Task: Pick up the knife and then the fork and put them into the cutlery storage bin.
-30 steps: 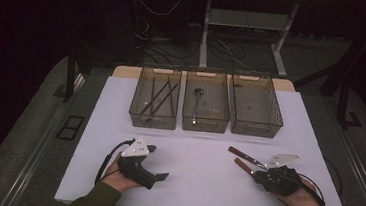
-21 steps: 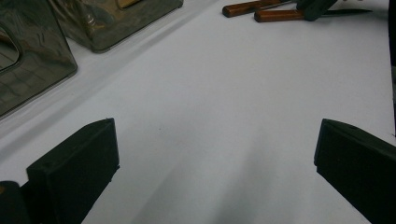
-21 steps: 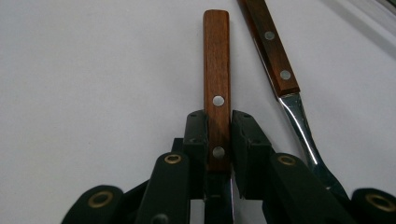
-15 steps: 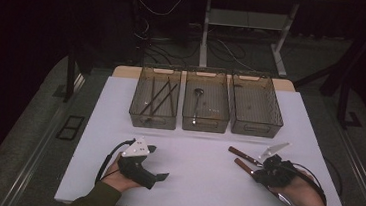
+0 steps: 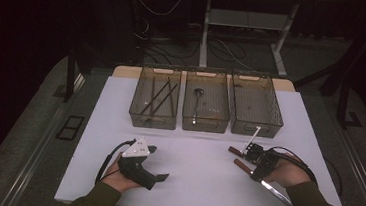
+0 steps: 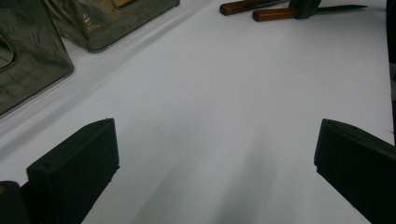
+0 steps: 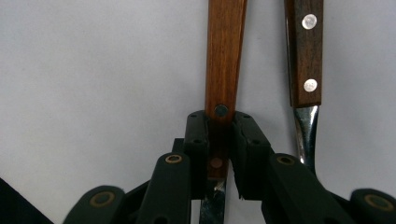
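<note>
Where its handle meets the blade, the knife point(image 7: 226, 56) sits clamped in the right claw point(image 7: 219, 140).

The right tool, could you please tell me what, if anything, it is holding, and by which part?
The right tool is shut on the lighter brown wooden-handled knife, gripping the handle near its blade end.

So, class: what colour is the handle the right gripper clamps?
Reddish-brown wood handle, clearest in the right gripper view.
</note>
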The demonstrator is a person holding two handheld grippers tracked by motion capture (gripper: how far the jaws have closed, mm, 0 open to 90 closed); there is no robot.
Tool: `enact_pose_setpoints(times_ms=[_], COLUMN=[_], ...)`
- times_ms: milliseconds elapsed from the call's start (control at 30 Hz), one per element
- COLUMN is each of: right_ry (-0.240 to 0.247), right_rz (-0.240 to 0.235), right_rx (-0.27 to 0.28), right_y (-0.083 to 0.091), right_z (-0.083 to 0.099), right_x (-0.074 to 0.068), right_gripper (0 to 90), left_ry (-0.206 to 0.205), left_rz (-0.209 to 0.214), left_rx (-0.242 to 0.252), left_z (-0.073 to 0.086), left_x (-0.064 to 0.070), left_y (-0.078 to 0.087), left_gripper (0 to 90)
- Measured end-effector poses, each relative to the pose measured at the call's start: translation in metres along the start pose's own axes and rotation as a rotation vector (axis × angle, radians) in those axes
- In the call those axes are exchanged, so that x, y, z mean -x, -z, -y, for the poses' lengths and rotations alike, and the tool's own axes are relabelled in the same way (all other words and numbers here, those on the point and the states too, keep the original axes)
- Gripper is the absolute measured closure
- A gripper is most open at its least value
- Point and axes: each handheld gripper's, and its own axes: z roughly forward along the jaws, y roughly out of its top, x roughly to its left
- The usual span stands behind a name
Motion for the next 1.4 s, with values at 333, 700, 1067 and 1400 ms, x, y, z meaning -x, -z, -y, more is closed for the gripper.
enact_pose_setpoints(times_ms=[333, 700, 1067, 1400], right_ry=[-0.055, -0.088, -0.14, -0.151], right_rz=[-0.024, -0.074, -0.106, -0.082], right_rx=[0.086, 0.307, 0.476, 0.579], right_y=[0.005, 0.028, 0.046, 0.074], right_z=[0.004, 0.019, 0.034, 0.034], right_x=[0.006, 0.016, 0.028, 0.036], right_gripper=[77.6, 77.7, 77.8, 77.6], left_ry=[0.006, 0.003, 0.001, -0.007], left_rz=[0.005, 0.031, 0.036, 0.041], left_rx=[0.005, 0.019, 0.025, 0.038], left_z=[0.0, 0.002, 0.003, 0.003], left_x=[0.0, -0.002, -0.002, -0.002], left_y=[0.0, 0.004, 0.005, 0.006], left_gripper=[0.0, 0.0, 0.0, 0.0])
